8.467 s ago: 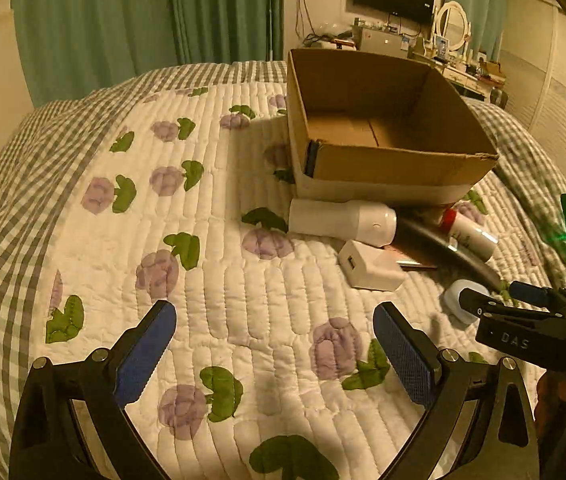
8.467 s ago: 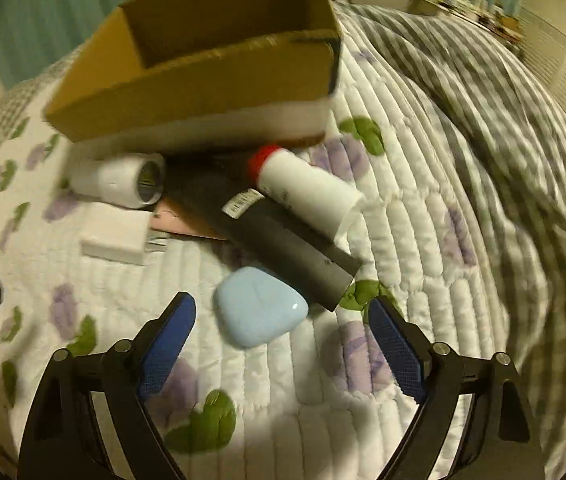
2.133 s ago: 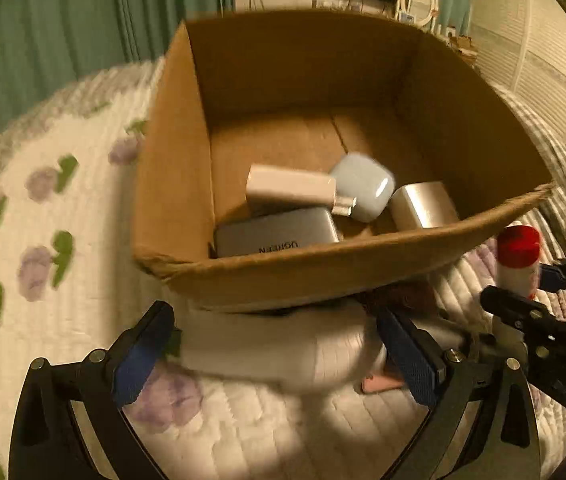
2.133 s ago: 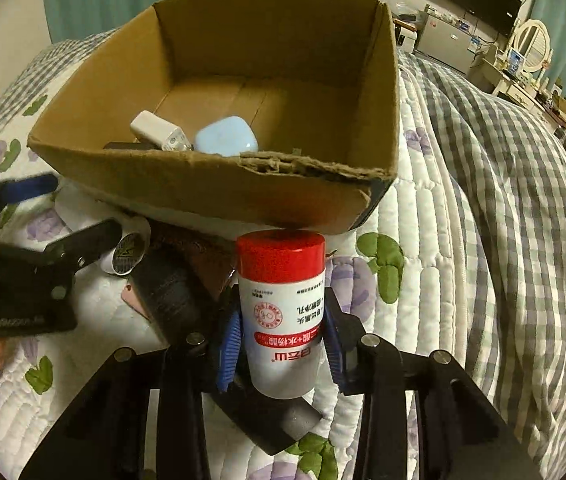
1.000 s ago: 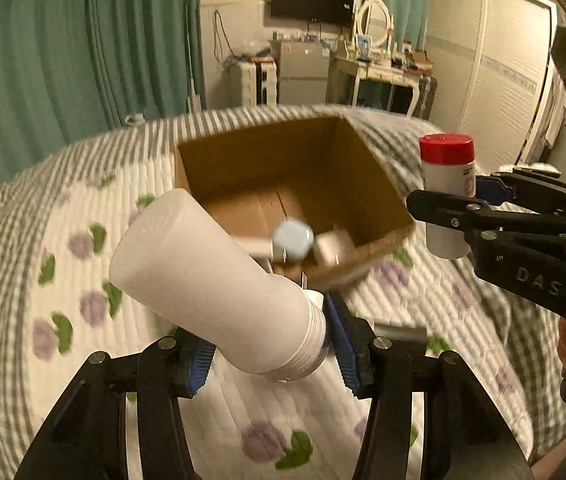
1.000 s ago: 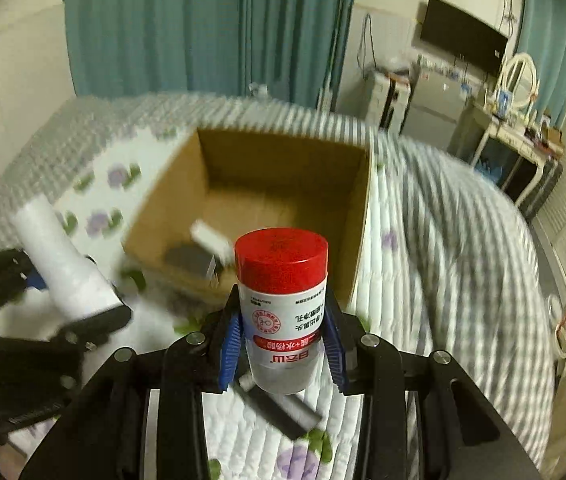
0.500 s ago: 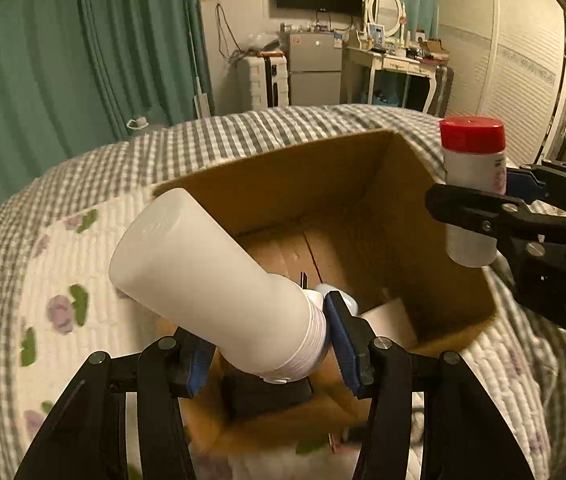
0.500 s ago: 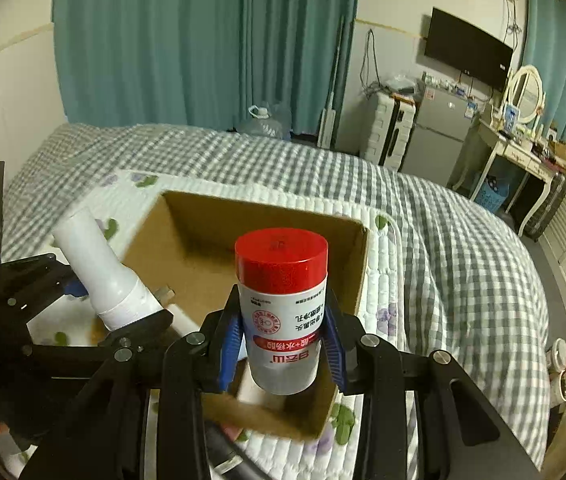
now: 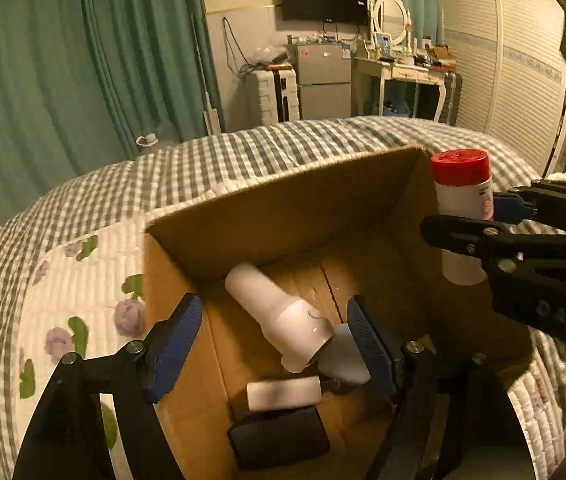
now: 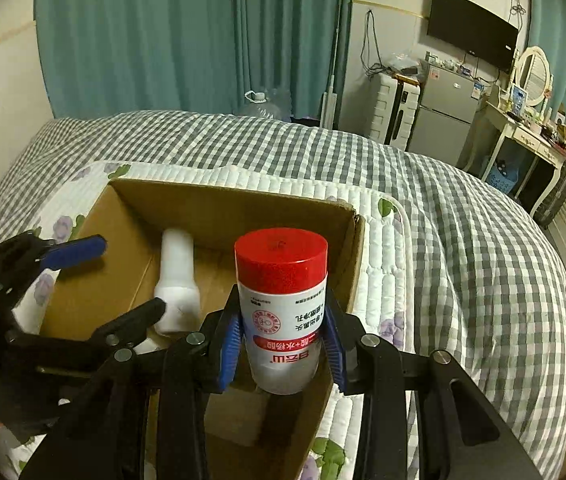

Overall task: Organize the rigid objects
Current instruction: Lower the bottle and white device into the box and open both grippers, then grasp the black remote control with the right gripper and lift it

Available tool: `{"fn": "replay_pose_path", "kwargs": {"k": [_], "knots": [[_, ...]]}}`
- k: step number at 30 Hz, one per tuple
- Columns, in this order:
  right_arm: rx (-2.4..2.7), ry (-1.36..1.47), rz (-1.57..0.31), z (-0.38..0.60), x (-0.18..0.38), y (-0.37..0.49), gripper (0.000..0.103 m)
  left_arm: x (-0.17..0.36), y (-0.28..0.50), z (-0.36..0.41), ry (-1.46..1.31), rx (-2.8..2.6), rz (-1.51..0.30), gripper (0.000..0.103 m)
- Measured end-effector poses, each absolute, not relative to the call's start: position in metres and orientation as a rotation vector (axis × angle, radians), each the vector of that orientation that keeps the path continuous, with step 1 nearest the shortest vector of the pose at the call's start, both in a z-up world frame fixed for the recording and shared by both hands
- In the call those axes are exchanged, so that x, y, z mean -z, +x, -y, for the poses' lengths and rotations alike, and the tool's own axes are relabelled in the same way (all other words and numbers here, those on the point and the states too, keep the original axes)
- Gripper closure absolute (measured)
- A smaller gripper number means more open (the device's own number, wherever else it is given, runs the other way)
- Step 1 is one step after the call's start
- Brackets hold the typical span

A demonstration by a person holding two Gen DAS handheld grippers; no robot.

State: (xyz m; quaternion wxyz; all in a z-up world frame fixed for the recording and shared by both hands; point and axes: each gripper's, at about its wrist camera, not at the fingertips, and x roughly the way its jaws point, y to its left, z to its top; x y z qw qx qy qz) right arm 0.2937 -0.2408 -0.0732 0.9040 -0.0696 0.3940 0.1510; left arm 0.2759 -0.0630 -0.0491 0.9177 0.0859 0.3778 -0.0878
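Left gripper (image 9: pixel 275 336) fingers spread wide, white bottle (image 9: pixel 279 316) lying loose between them inside cardboard box (image 9: pixel 283 208); right gripper (image 10: pixel 283 344) clamps upright red-capped bottle (image 10: pixel 281 304) over box's right side

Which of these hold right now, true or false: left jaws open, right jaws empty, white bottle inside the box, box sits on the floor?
1. The left gripper has its jaws open. True.
2. The right gripper is empty. False: it is shut on the red-capped bottle.
3. The white bottle is inside the cardboard box. True.
4. The box sits on the floor. False: it sits on the quilted bed.
5. The red-capped bottle is held upright. True.
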Motion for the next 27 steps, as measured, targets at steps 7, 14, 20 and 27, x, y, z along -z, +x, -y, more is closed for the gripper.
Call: {"fn": "replay_pose_path", "kwargs": {"k": [7, 14, 20, 27], "knots": [[-0.293, -0.094, -0.807, 0.252, 0.036, 0.269, 0.046, 0.001, 0.231, 0.043, 0.130, 0.159, -0.742, 0.018], [-0.262, -0.172, -0.758, 0.259, -0.018, 0.196, 0.045, -0.054, 0.172, 0.017, 0.087, 0.118, -0.679, 0.012], [-0.287, -0.200, -0.765, 0.255, -0.032, 0.140, 0.036, -0.084, 0.119, 0.003, 0.063, 0.104, -0.620, 0.002], [-0.307, -0.183, -0.805, 0.243, 0.012, 0.103, 0.033, -0.037, 0.091, -0.005, 0.041, 0.070, -0.663, 0.002]]}}
